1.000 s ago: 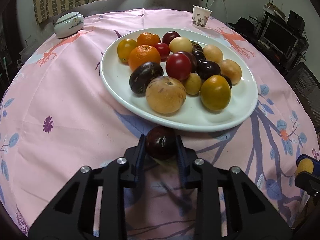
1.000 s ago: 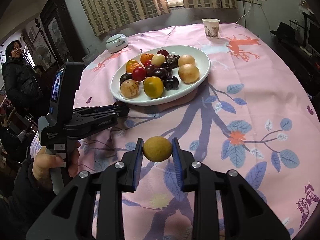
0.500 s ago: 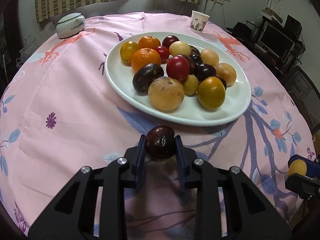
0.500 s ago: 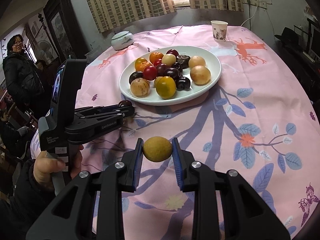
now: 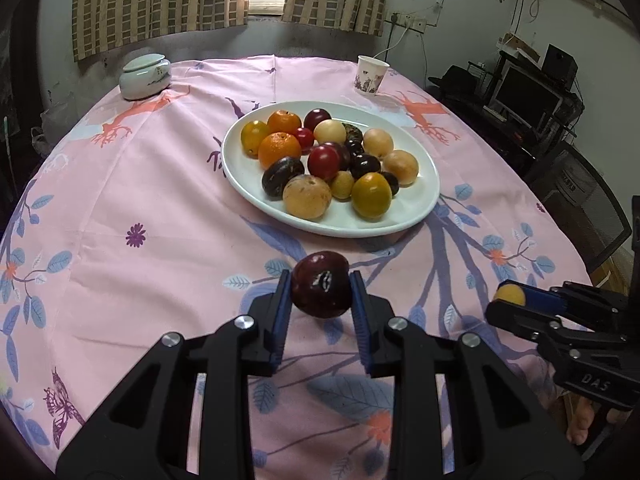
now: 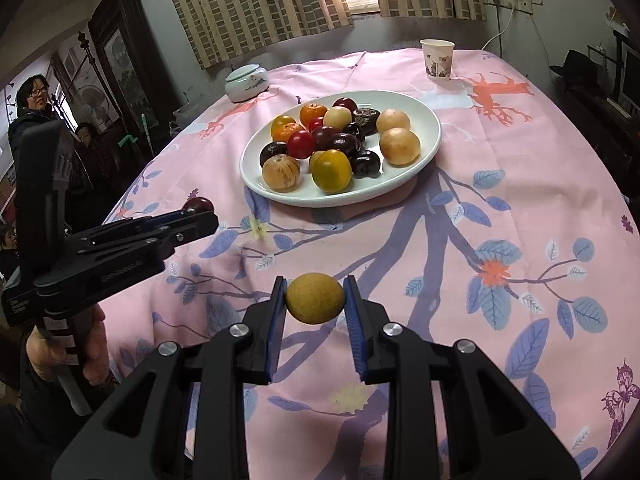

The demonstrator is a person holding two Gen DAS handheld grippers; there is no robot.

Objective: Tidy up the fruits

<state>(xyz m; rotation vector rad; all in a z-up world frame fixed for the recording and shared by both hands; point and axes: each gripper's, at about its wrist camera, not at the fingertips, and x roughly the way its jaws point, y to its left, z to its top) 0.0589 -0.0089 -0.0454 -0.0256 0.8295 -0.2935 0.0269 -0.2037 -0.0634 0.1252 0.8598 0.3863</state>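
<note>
A white oval plate (image 5: 240, 160) holds several fruits: oranges, red and dark plums, tan and yellow round fruits. It also shows in the right wrist view (image 6: 428, 140). My left gripper (image 5: 320, 292) is shut on a dark red plum (image 5: 320, 284), held above the pink tablecloth in front of the plate. My right gripper (image 6: 316, 298) is shut on a small yellow-brown fruit (image 6: 315, 298), held above the cloth nearer the table's front. The right gripper shows at the lower right of the left wrist view (image 5: 508, 300). The left gripper shows at the left of the right wrist view (image 6: 198, 210).
A lidded white ceramic jar (image 5: 146, 76) stands at the far left of the round table, a paper cup (image 5: 372, 75) at the far right. Chairs and a monitor (image 5: 524, 98) stand to the right. People (image 6: 32, 104) stand left of the table.
Both grippers have pulled back from the plate and risen, each still holding its fruit. The plate looks smaller and farther away in both views.
</note>
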